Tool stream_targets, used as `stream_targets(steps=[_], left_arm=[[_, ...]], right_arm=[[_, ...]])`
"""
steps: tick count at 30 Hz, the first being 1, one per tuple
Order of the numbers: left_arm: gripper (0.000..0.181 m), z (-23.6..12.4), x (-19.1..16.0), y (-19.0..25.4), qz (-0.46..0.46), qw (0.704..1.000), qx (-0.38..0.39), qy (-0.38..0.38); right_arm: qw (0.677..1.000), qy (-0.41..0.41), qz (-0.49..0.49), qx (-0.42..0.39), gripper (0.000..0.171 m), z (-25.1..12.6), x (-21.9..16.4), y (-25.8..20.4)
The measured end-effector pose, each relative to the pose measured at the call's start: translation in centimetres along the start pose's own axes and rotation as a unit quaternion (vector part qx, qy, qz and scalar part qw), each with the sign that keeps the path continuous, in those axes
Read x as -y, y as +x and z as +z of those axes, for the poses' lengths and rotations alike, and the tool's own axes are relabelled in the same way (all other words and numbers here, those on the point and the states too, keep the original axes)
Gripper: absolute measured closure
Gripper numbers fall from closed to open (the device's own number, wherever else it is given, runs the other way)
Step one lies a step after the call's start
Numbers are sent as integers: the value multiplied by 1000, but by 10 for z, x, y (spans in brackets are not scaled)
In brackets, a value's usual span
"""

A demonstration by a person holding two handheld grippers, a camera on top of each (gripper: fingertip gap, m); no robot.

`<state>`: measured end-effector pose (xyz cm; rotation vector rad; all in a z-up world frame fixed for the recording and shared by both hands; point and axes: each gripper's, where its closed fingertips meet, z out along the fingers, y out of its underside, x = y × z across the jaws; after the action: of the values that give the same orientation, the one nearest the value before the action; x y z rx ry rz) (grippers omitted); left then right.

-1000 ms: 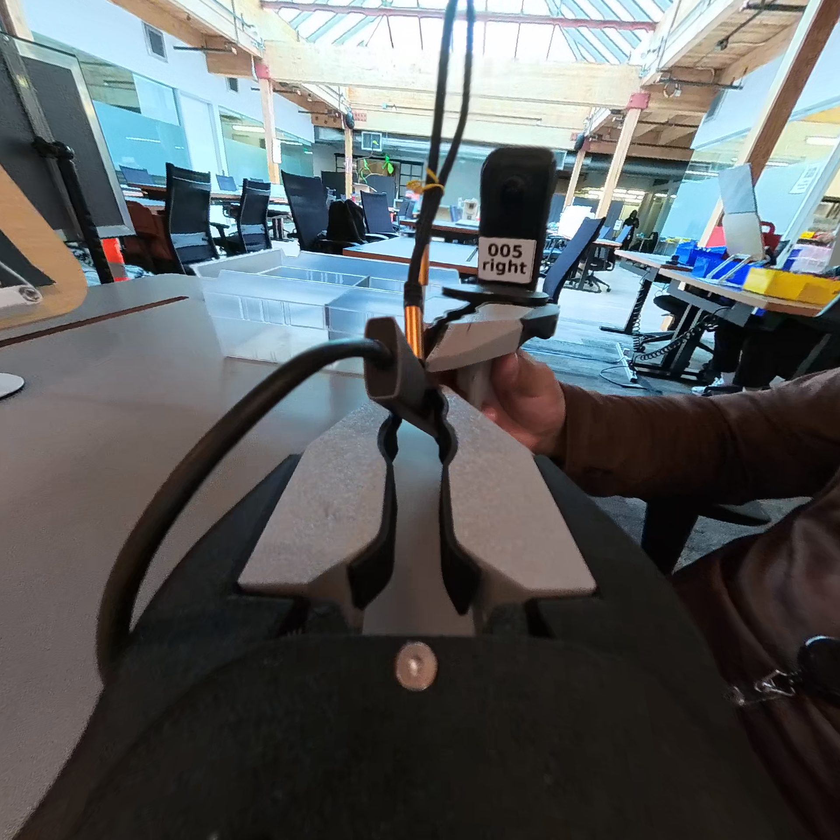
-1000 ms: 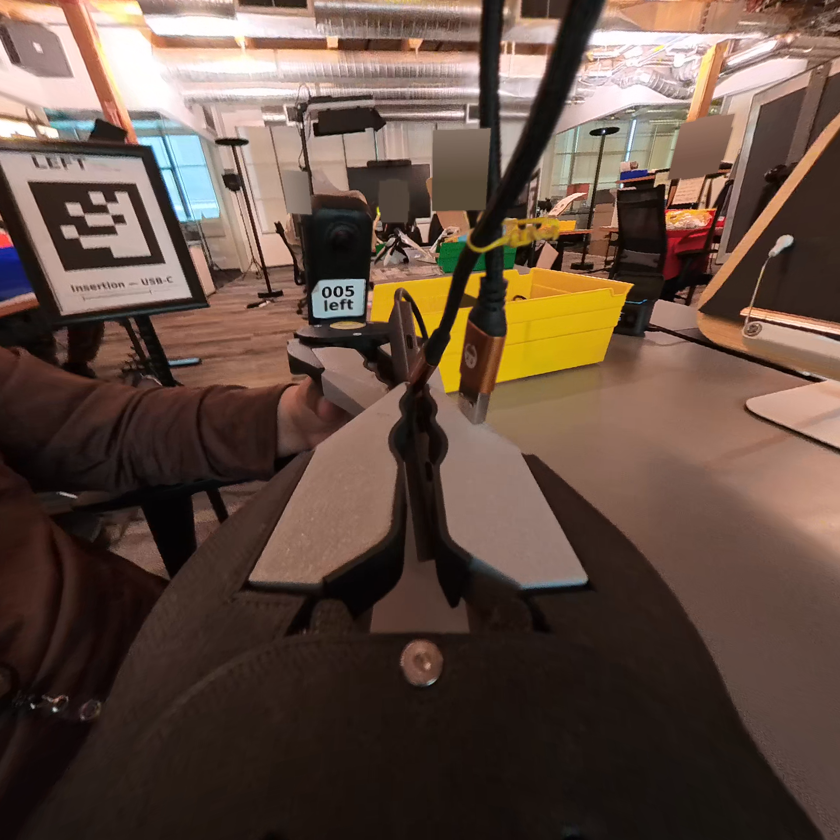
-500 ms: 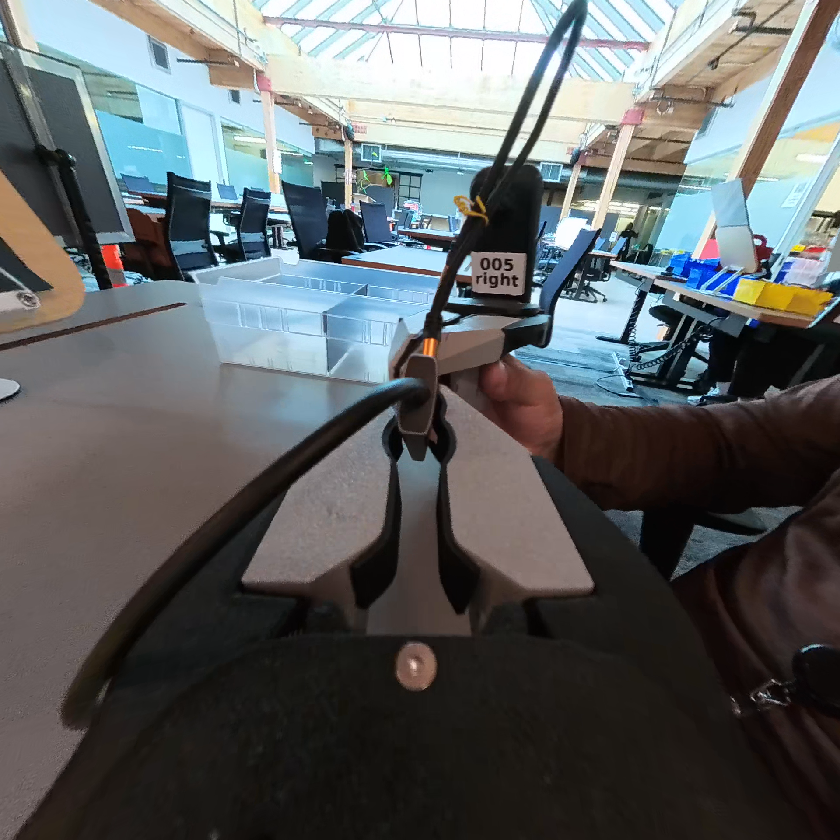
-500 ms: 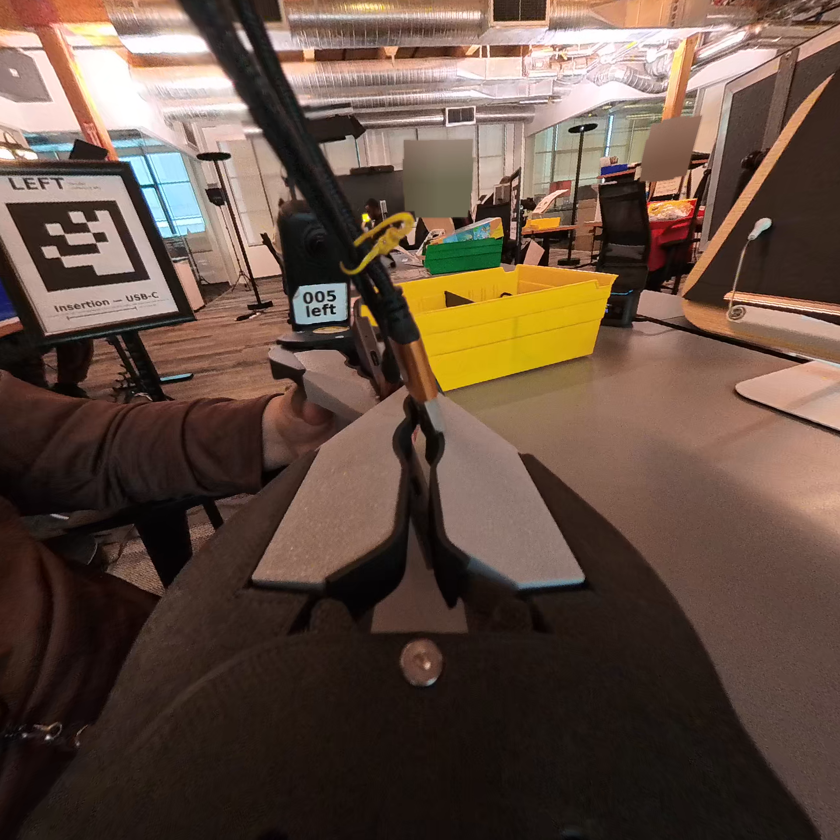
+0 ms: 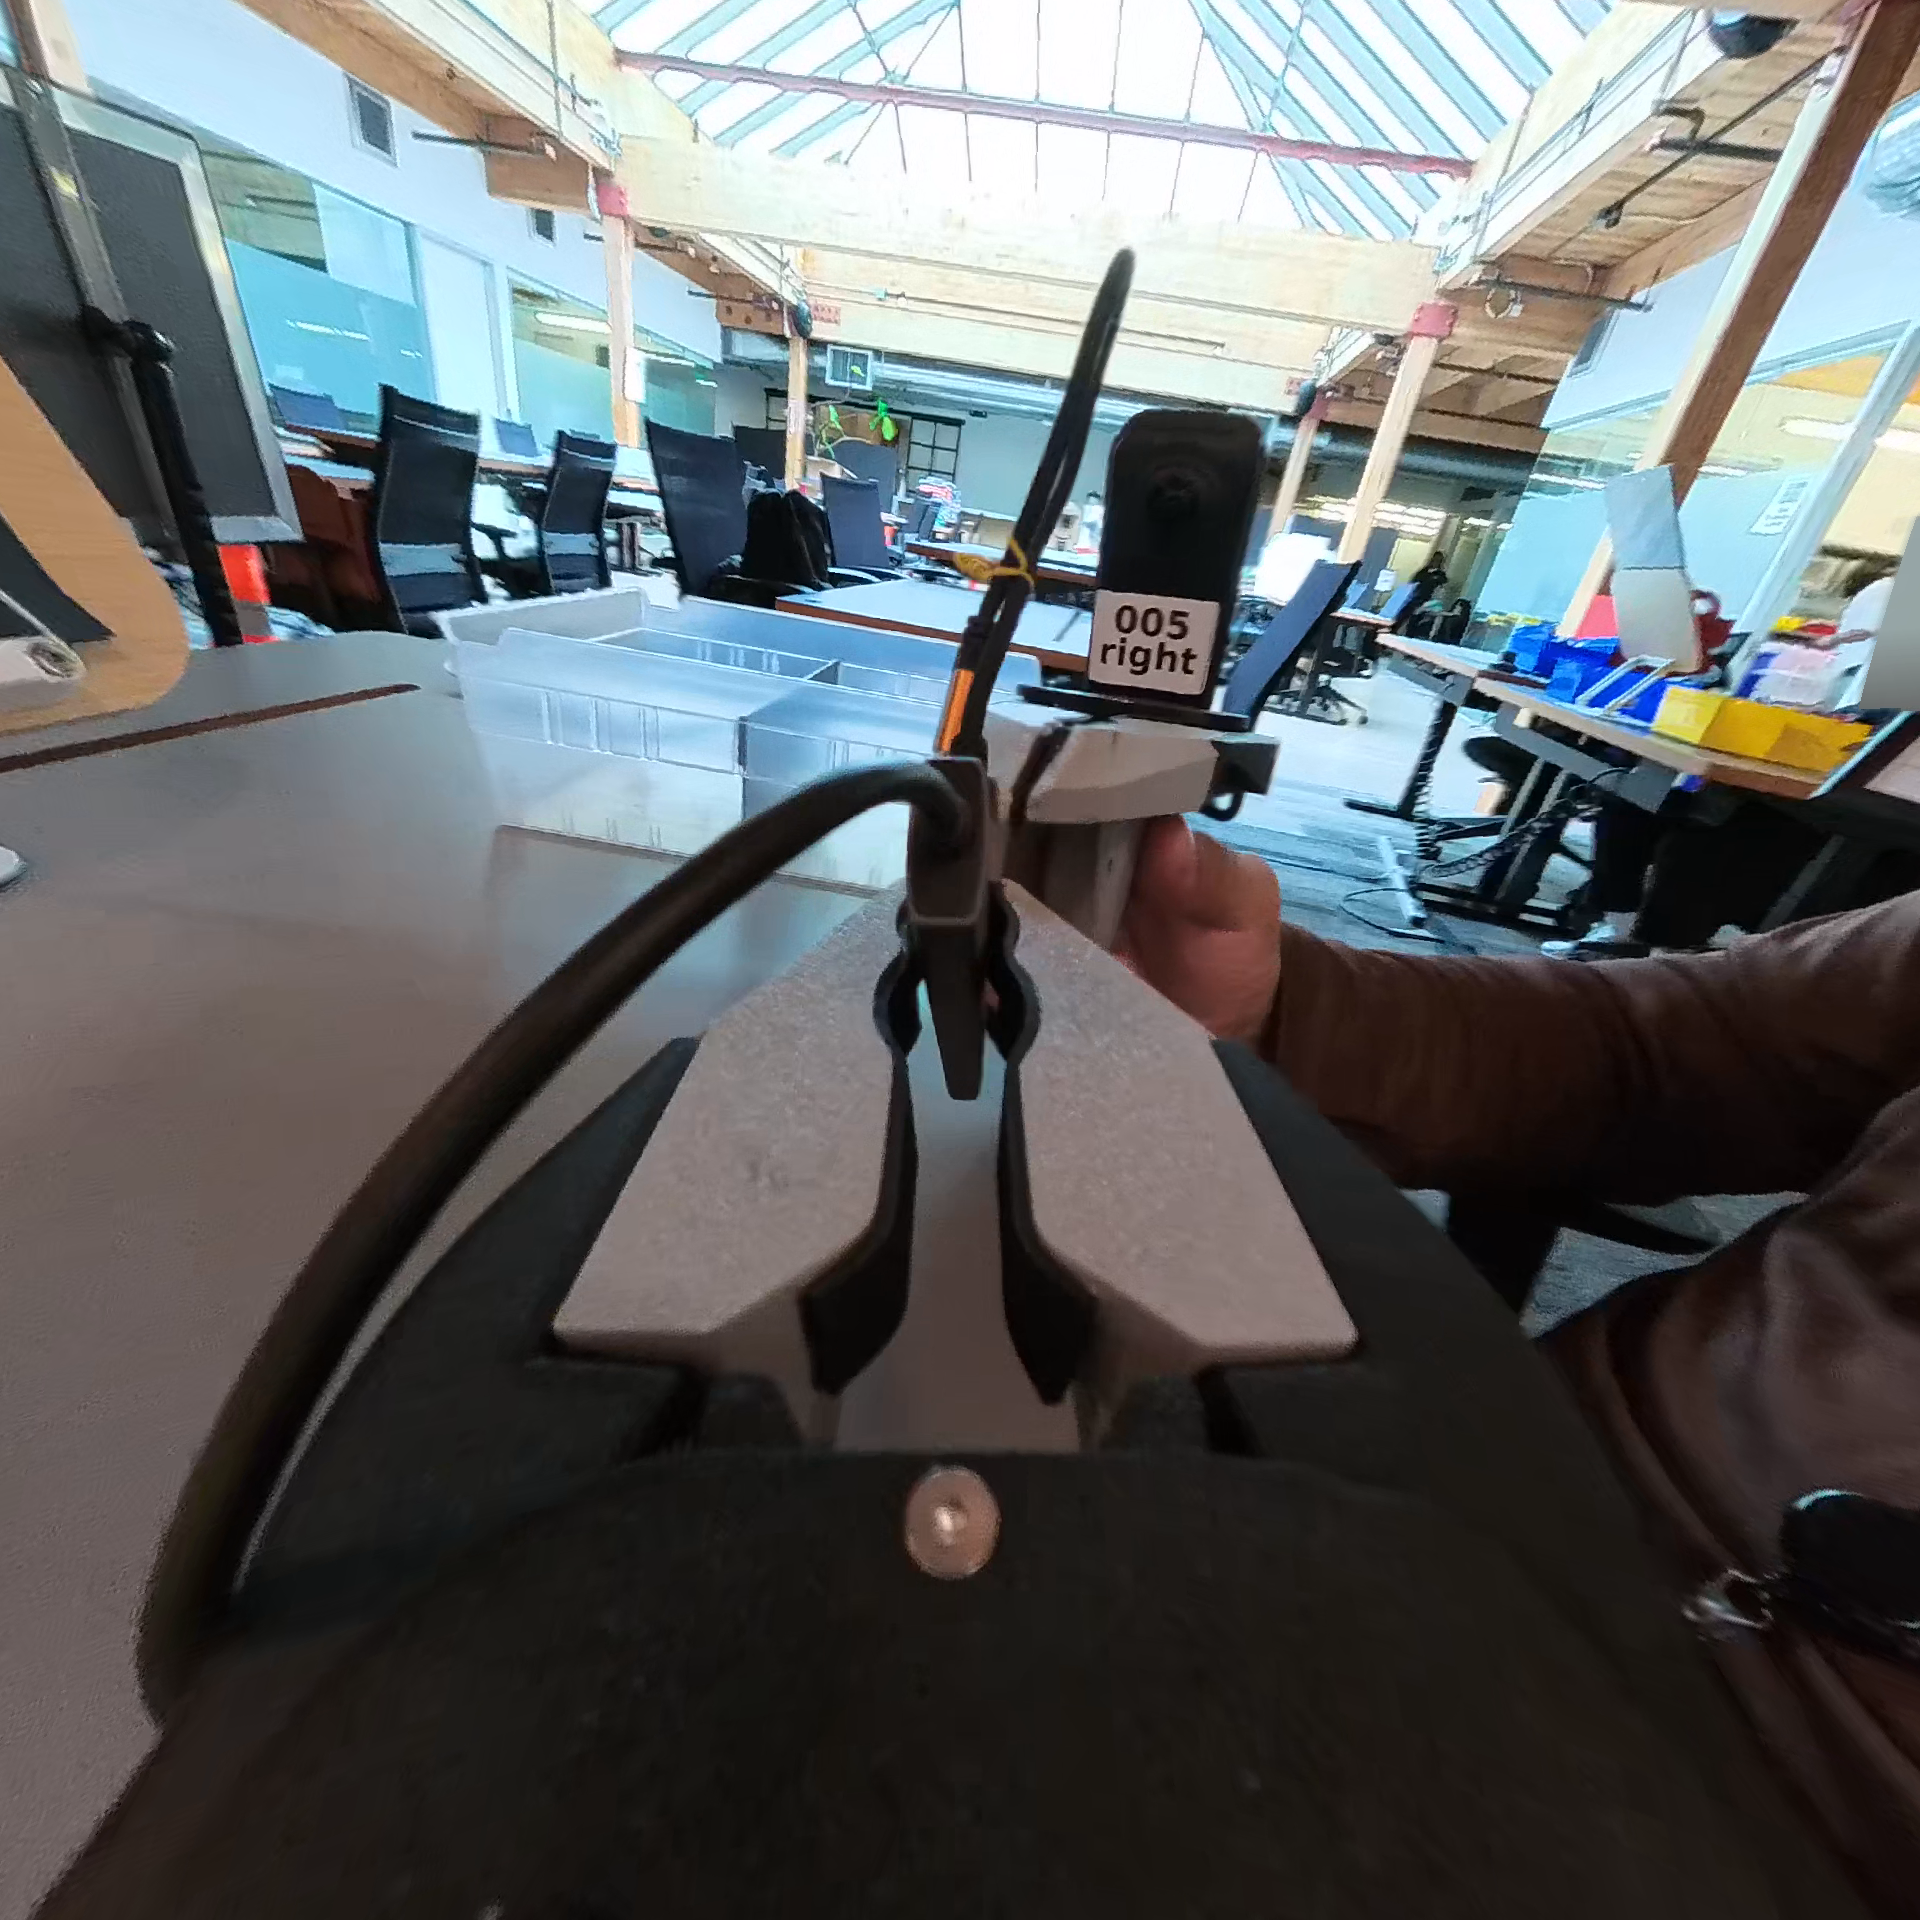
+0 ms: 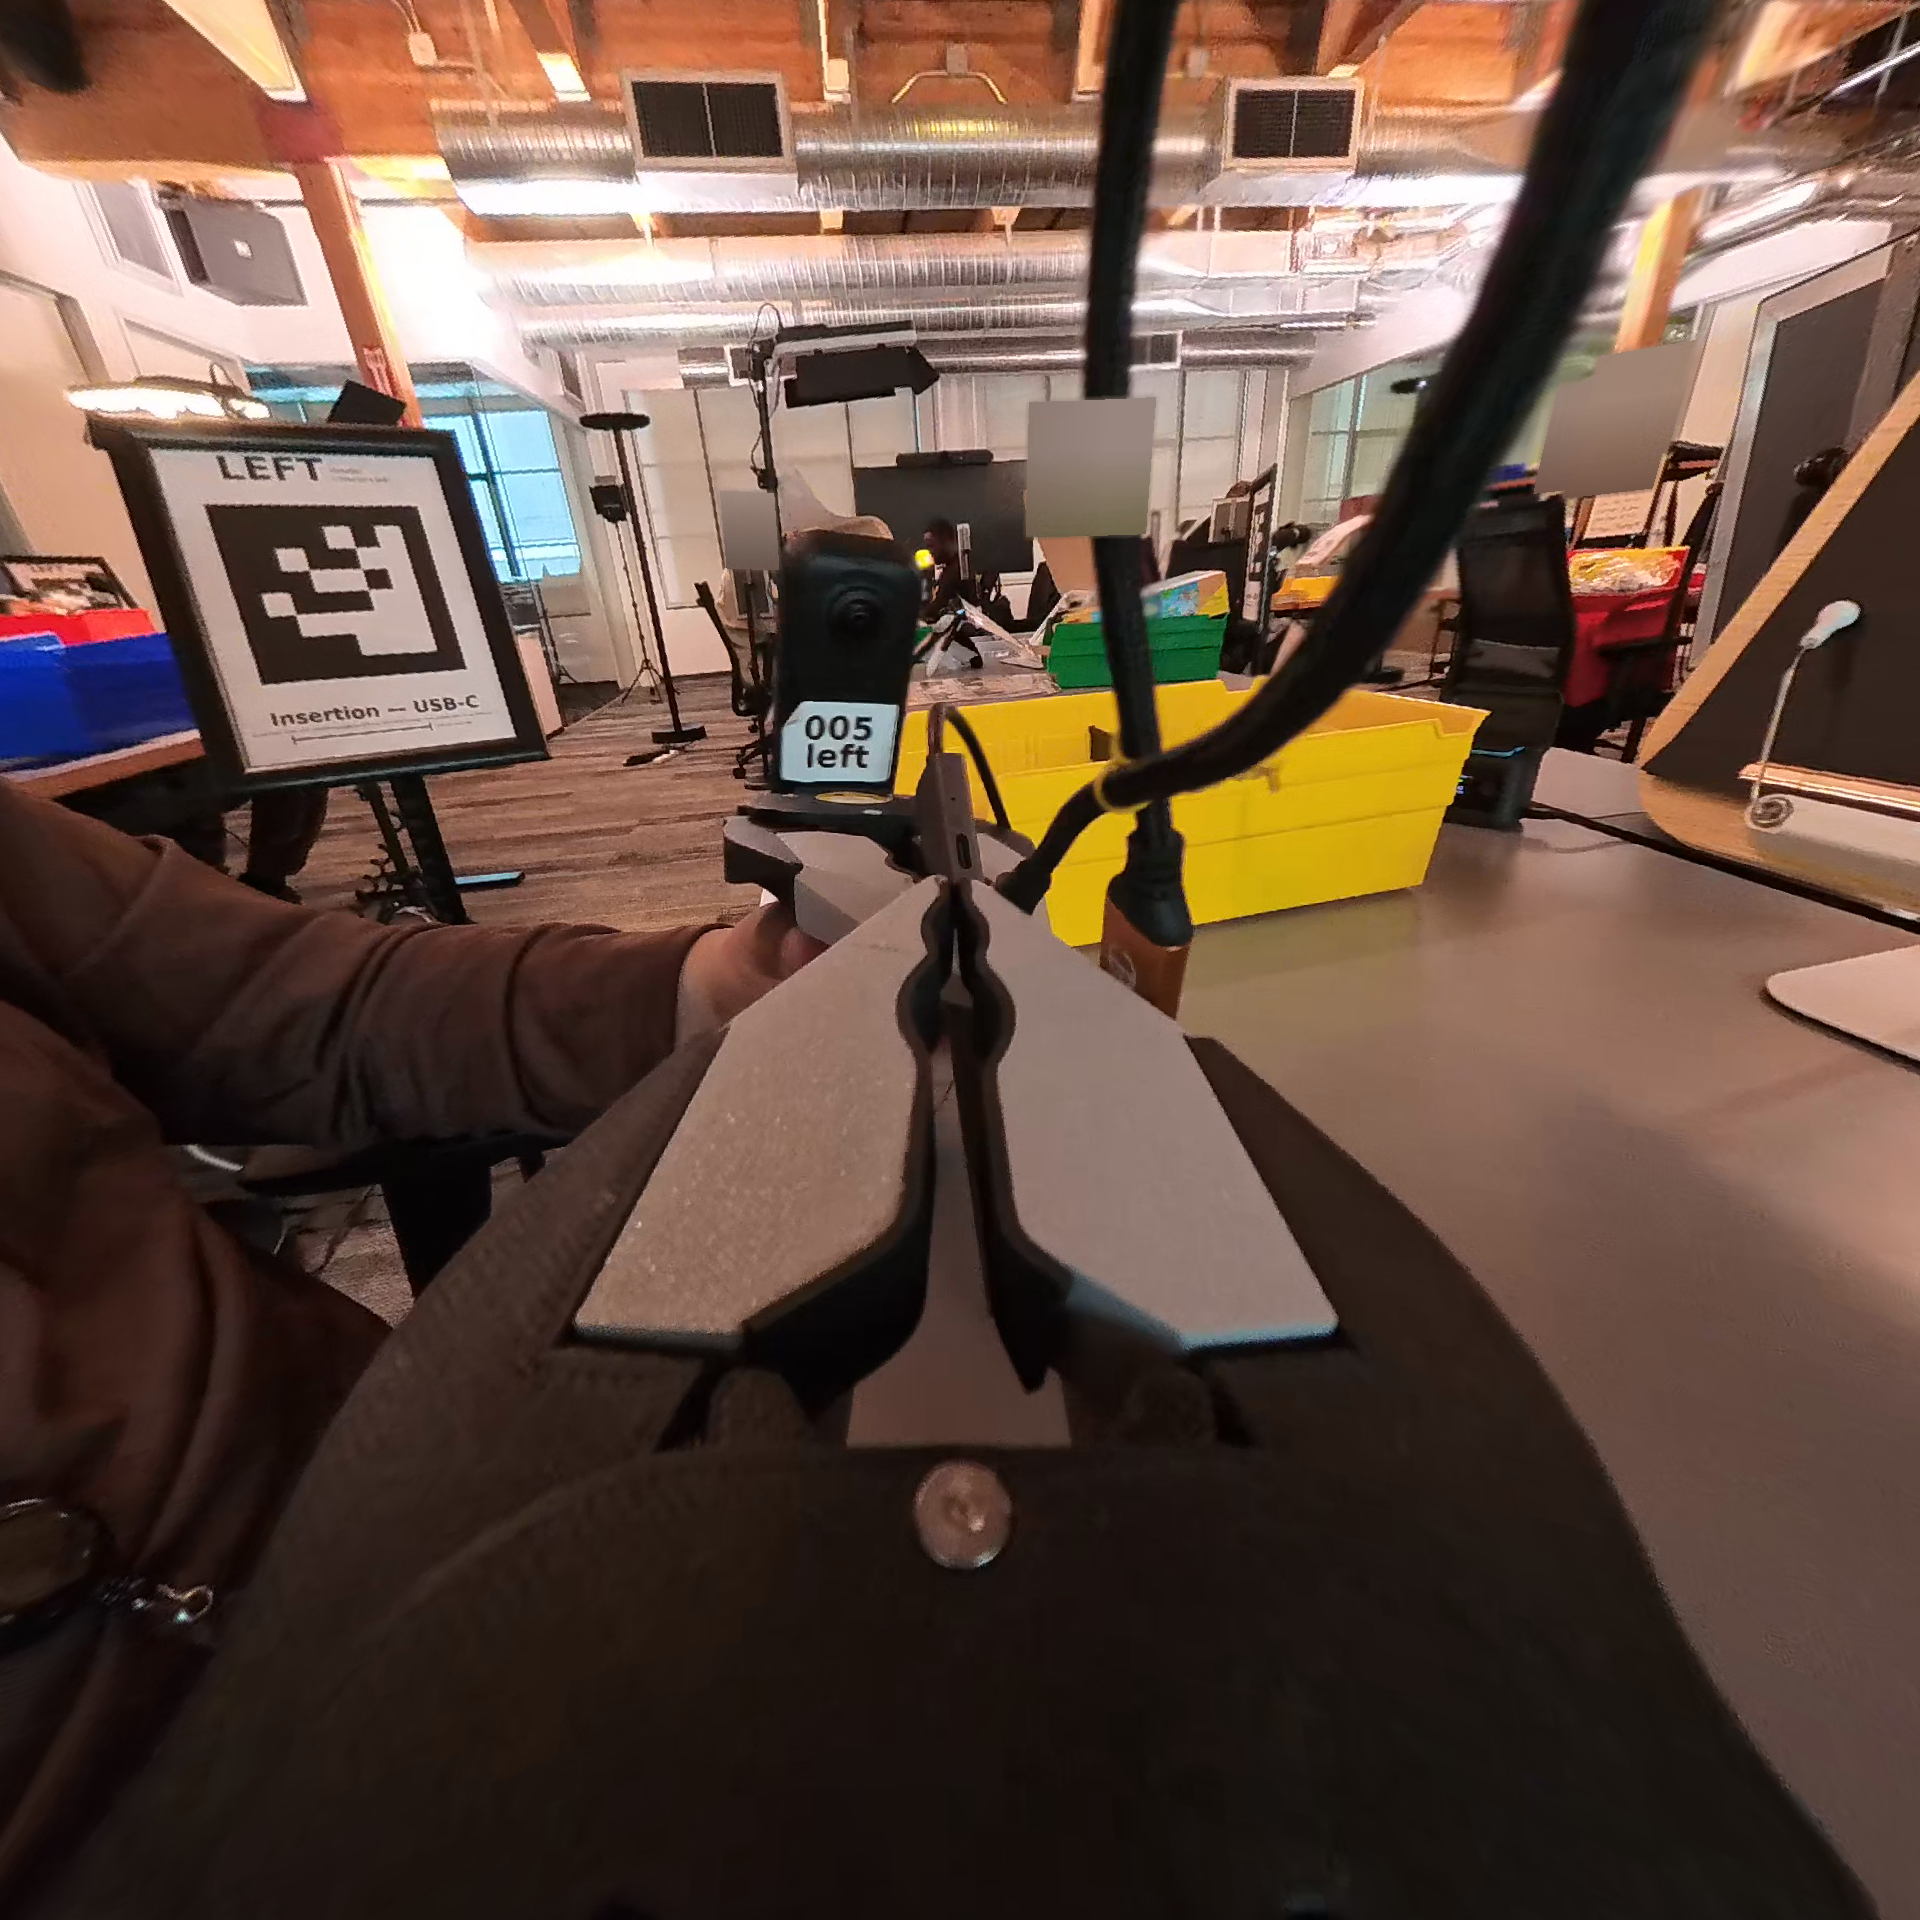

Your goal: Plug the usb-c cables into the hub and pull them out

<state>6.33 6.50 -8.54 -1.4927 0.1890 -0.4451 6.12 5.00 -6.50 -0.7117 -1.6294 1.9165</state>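
My left gripper (image 5: 956, 940) is shut on the thin grey hub (image 5: 951, 862), which stands upright and edge-on. The hub's own thick black lead (image 5: 540, 1039) arcs off to the left. My right gripper (image 6: 958, 914) faces it with its fingertips close together on the black plug (image 6: 1023, 883) of the usb-c cable, just below the hub (image 6: 948, 810). I cannot tell if the plug is seated. The cable's orange connector (image 6: 1143, 956) hangs loose to the right. The looped black cable (image 6: 1122, 416) rises overhead. In the left wrist view the right gripper (image 5: 1023, 790) sits behind the hub.
A grey table (image 5: 260, 987) runs under both grippers. A clear plastic bin (image 5: 665, 696) stands on it behind the hub, a yellow bin (image 6: 1247, 810) at the other end. A monitor foot (image 6: 1849, 997) sits at the right. A framed marker sign (image 6: 322, 613) stands off the table. Both grippers' tips are close together, under 4 cm apart.
The hub has turned upright and edge-on in the left gripper. The right gripper has come level with the hub's edge. The cable loop and its orange connector have swung to the right gripper's right side.
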Motion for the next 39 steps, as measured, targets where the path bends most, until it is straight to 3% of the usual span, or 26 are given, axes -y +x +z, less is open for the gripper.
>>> stream_targets(steps=[7, 10, 13, 20, 29, 39], left_arm=[[174, -2, 4, -4, 26, 999, 22, 11], [174, -9, 17, -9, 47, 997, 46, 44], [174, -18, 31, -9, 55, 994, 51, 84], [174, 0, 3, 6, 54, 998, 9, 9], [170, -2, 6, 3, 63, 997, 32, 26], [173, -3, 3, 5, 38, 999, -1, 9]], right_arm=[[1000, 9, 7, -6, 171, -4, 2, 5], [1000, -5, 6, -28, 155, -3, -2, 11], [1000, 1, 10, -28, 154, -3, -1, 11], [1000, -2, 0, -11, 163, 2, -2, 2], [1000, 12, 18, -1, 167, -5, 6, 3], [997, 14, 77, 4, 167, 0, 9, 3]])
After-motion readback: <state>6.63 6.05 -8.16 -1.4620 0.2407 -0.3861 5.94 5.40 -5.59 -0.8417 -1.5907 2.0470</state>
